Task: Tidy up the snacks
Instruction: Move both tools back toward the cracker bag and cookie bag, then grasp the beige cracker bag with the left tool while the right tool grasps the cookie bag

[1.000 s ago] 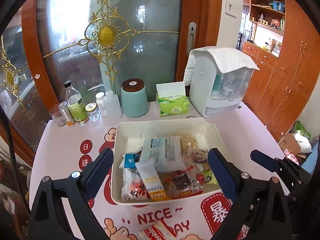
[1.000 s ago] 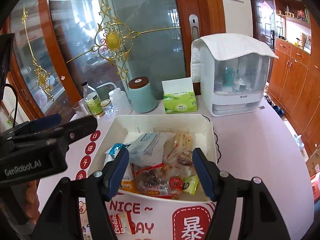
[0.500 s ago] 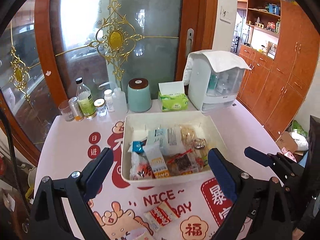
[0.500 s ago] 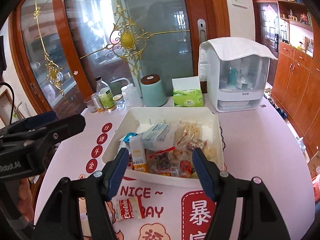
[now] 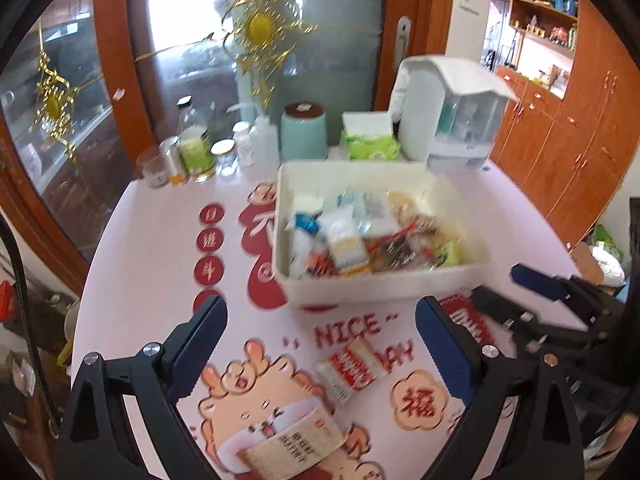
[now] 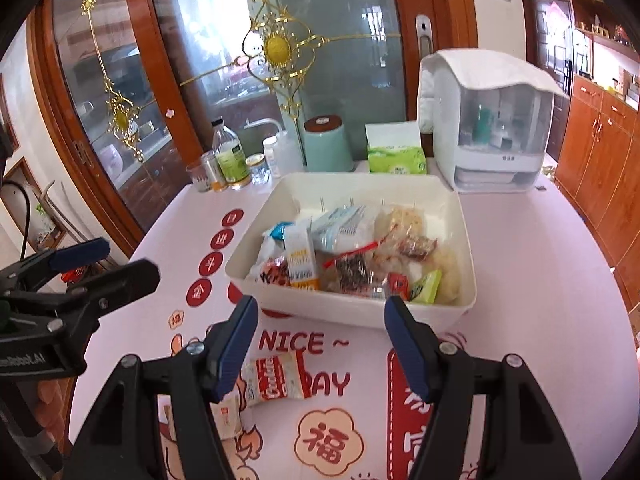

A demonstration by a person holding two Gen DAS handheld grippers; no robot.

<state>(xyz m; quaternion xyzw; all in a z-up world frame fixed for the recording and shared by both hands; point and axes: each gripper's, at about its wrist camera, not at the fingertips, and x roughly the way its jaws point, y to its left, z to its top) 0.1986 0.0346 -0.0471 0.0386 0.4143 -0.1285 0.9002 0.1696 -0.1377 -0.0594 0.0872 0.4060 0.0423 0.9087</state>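
Note:
A white tray point(image 5: 380, 288) point(image 6: 340, 312) holds several snack packets on the printed tablecloth. In front of it lie a red-and-white cookie packet point(image 5: 352, 368) point(image 6: 276, 376) and a tan packet point(image 5: 292, 444) point(image 6: 226, 416). My left gripper point(image 5: 320, 344) is open and empty, above the cloth over the loose packets. My right gripper point(image 6: 320, 340) is open and empty, above the cloth just right of the cookie packet. Each gripper shows at the edge of the other's view.
Behind the tray stand bottles and jars point(image 6: 228, 160), a teal canister point(image 6: 326, 144), a green tissue box point(image 6: 396, 156) and a white covered appliance point(image 6: 492, 120). A glass door stands behind the table. Wooden cabinets point(image 6: 600, 152) stand at the right.
Both grippers have drawn back from the tray toward the table's near side. The two loose packets on the cloth have come into view. Both stay open.

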